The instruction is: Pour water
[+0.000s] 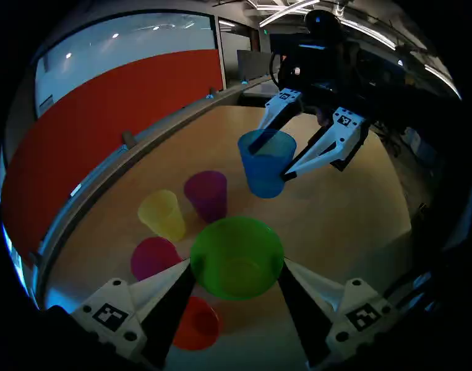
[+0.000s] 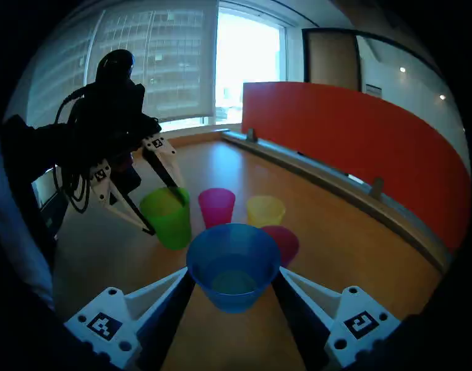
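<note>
My left gripper point(image 1: 236, 266) is shut on a translucent green cup point(image 1: 237, 256), held upright above the wooden table point(image 1: 334, 210). Farther off, my right gripper point(image 1: 270, 162) is shut on a blue cup point(image 1: 266, 166), which hangs slightly tilted over the table. In the right gripper view the blue cup point(image 2: 232, 266) sits between the fingers of the right gripper point(image 2: 234, 272). Beyond it to the left, the left gripper point(image 2: 164, 209) grips the green cup point(image 2: 166, 217). Whether either cup holds water I cannot tell.
Other cups stand on the table: purple point(image 1: 206, 195), yellow point(image 1: 161, 213), magenta point(image 1: 154, 256) and red point(image 1: 197, 323). A red partition point(image 2: 359, 133) with a grey rail runs along one table edge. A person's dark sleeve point(image 2: 25, 161) is behind the left gripper.
</note>
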Motion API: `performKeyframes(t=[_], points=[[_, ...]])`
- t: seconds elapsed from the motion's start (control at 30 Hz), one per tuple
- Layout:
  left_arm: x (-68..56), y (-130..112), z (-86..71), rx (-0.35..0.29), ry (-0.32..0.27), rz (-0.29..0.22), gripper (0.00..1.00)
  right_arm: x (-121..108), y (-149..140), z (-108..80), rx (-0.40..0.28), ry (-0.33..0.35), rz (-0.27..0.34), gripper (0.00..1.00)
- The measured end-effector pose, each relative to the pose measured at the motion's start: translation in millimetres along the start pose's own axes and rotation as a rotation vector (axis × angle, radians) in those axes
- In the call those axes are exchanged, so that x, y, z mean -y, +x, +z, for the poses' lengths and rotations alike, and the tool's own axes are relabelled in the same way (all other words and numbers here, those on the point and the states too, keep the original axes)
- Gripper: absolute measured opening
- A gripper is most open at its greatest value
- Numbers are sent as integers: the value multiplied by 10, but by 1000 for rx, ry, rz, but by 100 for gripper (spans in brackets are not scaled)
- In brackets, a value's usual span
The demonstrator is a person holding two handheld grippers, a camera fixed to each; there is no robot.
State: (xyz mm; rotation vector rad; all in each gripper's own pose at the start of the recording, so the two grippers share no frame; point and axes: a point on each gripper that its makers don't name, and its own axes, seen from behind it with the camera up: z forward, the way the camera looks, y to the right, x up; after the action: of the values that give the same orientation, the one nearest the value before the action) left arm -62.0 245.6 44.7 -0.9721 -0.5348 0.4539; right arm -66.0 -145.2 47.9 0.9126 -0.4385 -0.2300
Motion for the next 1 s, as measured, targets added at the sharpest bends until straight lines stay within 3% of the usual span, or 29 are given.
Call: performKeyframes(t=[0.53, 1.0], points=[[174, 383, -597, -157, 121, -50, 86, 125, 568, -222, -128, -48, 15, 88], [320, 516, -911, -261, 190, -110, 86, 269, 967, -316, -245, -70, 15, 88]])
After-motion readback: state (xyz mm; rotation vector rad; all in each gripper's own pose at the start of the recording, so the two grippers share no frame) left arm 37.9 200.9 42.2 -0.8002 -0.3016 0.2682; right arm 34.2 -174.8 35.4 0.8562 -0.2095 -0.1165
